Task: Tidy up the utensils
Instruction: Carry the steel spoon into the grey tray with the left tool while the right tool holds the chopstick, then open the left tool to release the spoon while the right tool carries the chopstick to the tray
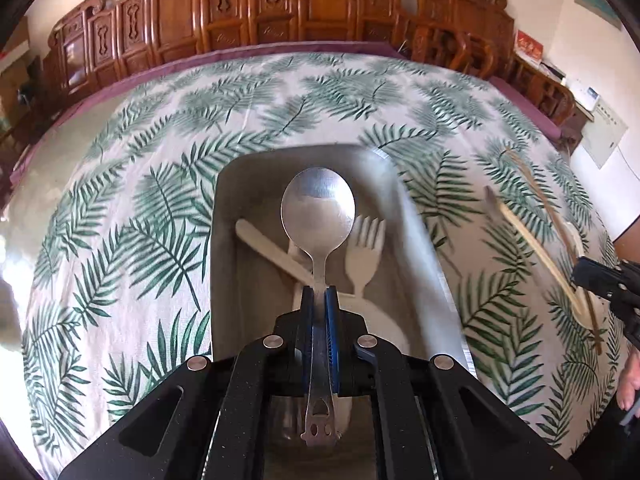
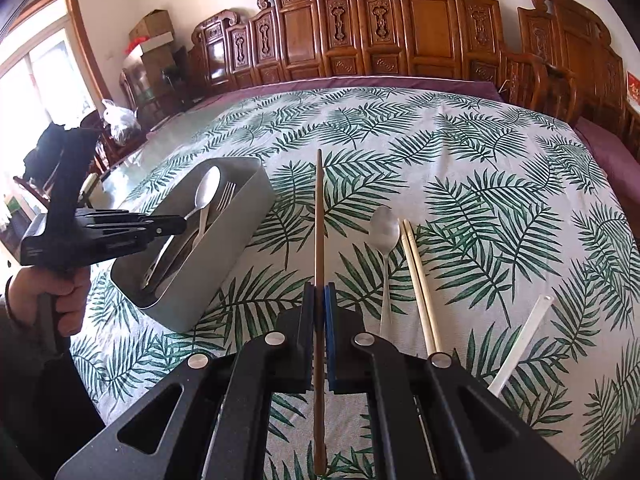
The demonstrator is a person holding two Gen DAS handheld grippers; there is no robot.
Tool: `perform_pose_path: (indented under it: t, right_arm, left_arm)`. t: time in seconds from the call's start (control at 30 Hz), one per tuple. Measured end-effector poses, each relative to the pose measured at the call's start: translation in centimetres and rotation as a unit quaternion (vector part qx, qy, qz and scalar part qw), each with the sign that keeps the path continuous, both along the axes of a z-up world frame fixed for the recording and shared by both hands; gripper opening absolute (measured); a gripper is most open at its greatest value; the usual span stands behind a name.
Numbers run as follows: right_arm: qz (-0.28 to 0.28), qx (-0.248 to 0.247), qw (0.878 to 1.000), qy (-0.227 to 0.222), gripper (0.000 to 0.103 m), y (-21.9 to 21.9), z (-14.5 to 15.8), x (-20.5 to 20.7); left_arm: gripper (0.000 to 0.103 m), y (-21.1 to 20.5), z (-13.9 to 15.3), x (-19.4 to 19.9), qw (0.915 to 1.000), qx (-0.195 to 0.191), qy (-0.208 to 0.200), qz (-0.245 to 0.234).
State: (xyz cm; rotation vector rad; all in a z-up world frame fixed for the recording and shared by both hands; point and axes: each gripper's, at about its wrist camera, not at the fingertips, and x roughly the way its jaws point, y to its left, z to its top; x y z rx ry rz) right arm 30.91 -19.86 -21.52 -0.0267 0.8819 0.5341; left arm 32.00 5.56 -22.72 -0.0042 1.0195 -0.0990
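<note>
Left claw clenched on spoon, hovering over bin at ten o'clock. Right claw gripping brown chopstick above table, second spoon and chopsticks at one o'clock.

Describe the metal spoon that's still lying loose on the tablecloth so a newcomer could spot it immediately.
Start at the grey utensil box on the leaf-print tablecloth, then look right, past the brown chopstick held in the right gripper. The metal spoon lies flat there, bowl pointing away, right beside a pale chopstick pair. It is the only shiny metal piece outside the box.
</note>
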Motion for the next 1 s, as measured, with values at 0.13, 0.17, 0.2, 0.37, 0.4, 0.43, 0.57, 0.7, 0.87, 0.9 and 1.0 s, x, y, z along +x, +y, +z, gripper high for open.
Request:
perform_pose_path:
  t: [0.13, 0.17, 0.2, 0.37, 0.4, 0.43, 0.57, 0.7, 0.87, 0.9, 1.0]
  right_arm:
    - [-0.006, -0.012, 1.000, -0.001, 0.006, 0.6, 0.6, -0.1]
    - [-0.008, -0.012, 1.000, -0.001, 0.006, 0.8, 0.8, -0.2]
    - [-0.009, -0.012, 1.000, -0.002, 0.006, 1.0, 1.0, -0.2]
    - [-0.003, -0.025, 1.000, -0.008, 0.006, 3.0, 2.2, -0.7]
    - [-0.001, -0.027, 1.000, -0.009, 0.006, 3.3, 2.4, -0.8]
    - [0.000, -0.030, 0.999, -0.012, 0.006, 3.8, 2.7, -0.9]
    - [0.004, -0.036, 0.999, -0.017, 0.006, 5.1, 3.5, -1.1]
    - [0.010, -0.038, 0.999, -0.021, 0.006, 6.7, 4.1, -1.1]
    - [0.019, -0.033, 0.999, -0.021, 0.006, 8.9, 4.4, -1.0]
    - [0.021, -0.030, 0.999, -0.020, 0.006, 9.4, 4.4, -1.0]
    - [0.025, -0.016, 0.999, -0.015, 0.006, 10.9, 4.3, -0.7]
  left_arm:
    - [0.005, 0.5, -0.8, 0.4, 0.9999, -0.004, 0.012, 0.001]
    - [0.005, 0.6, -1.0, 0.4, 0.9999, -0.006, 0.014, 0.002]
    - [0.006, 0.7, -1.1, 0.4, 0.9999, -0.006, 0.016, 0.003]
    - [0.006, 0.9, -1.2, 0.6, 0.9998, -0.008, 0.017, -0.002]
    - [0.006, 0.9, -1.1, 0.5, 0.9997, -0.012, 0.018, -0.005]
    - [0.006, 1.0, -1.0, 0.5, 0.9997, -0.015, 0.018, -0.006]
    - [0.006, 1.7, 0.3, -0.1, 0.9996, -0.027, 0.001, -0.009]
    - [0.006, 2.3, 1.8, -0.8, 0.9990, -0.039, -0.017, -0.014]
    - [0.006, 3.2, 3.8, -1.5, 0.9981, -0.038, -0.047, -0.012]
    - [0.006, 3.4, 4.1, -1.5, 0.9980, -0.037, -0.050, -0.012]
    - [0.006, 4.2, 4.8, -1.8, 0.9972, -0.043, -0.060, -0.009]
